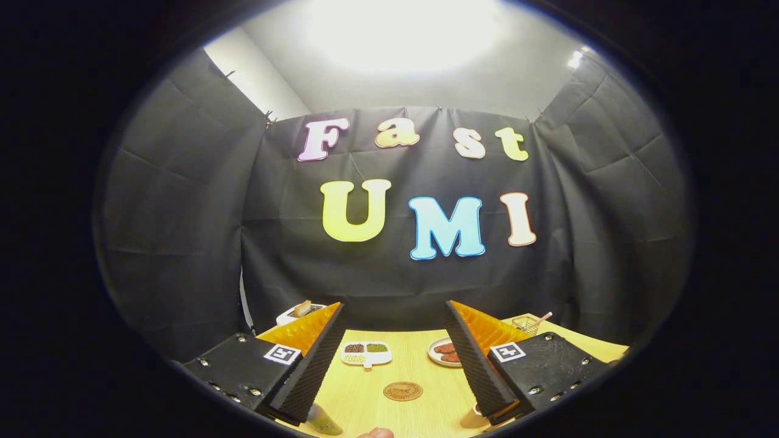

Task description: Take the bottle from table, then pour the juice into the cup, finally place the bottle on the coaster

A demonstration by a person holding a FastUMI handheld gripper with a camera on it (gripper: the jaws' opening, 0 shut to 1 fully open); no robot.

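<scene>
Black cloth walls close in a booth around a pale wooden desk (365,389), lit hard from overhead. The gripper (395,356) is held well above the desk with its fingers spread wide and nothing between them. Beyond the fingertips, toward the far edge of the desk, sit a small white divided dish (366,353) of beans and grains and a round plate (444,351) of something reddish; a wire basket (528,323) stands near the far right corner and a white object, too small to name, near the far left one. The coaster (403,390), a round brown disc with a printed centre, lies flat between the fingers in mid-desk. At the near edge, just under the left finger, shows what I take to be the bottle (324,421): a greenish, glossy top, mostly hidden, so its shape and fill cannot be told. Under the right finger a pale rounded rim is probably the cup (474,418). The grasp seems not yet begun. To do it well, I would drop the gripper low and draw it back so the bottle sits squarely between the pads, close on the body rather than the neck, and keep it upright while lifting, clear of the cup nearby.
</scene>
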